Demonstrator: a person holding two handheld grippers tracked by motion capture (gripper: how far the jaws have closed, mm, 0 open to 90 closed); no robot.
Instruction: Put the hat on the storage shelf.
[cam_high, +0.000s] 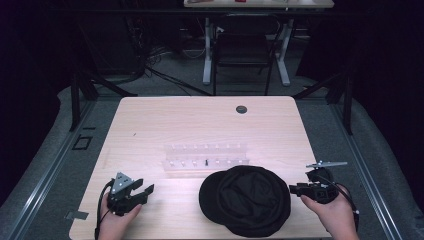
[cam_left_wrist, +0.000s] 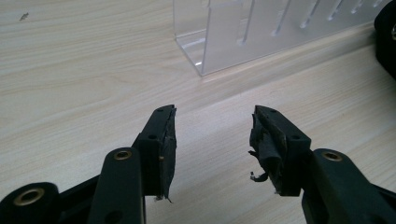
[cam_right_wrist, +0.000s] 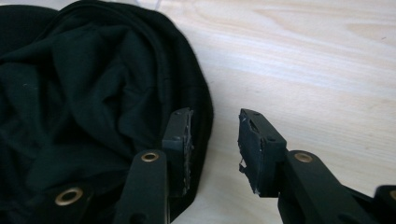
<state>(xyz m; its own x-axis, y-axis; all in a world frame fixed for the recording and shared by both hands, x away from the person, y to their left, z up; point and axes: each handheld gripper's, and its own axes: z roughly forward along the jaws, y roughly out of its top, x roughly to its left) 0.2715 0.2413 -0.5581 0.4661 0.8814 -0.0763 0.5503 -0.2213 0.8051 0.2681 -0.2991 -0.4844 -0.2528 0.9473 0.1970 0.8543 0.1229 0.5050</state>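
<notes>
A black cloth cap (cam_high: 246, 200) lies upside down near the table's front edge, its inside lining (cam_right_wrist: 79, 93) facing up. My right gripper (cam_high: 294, 189) sits at the cap's right rim, open, one jaw over the rim (cam_right_wrist: 201, 112) and the other over bare wood; my right gripper (cam_right_wrist: 215, 122) holds nothing. My left gripper (cam_high: 145, 189) rests at the front left, open and empty, well left of the cap. In the left gripper view my left gripper (cam_left_wrist: 214, 117) points toward a clear plastic rack (cam_left_wrist: 261, 32).
The clear acrylic rack (cam_high: 206, 156) with rows of pegs stands mid-table just behind the cap. A round cable grommet (cam_high: 241, 109) sits near the far edge. Beyond the wooden table (cam_high: 150, 125) are a chair (cam_high: 242, 50) and desk legs on a dark floor.
</notes>
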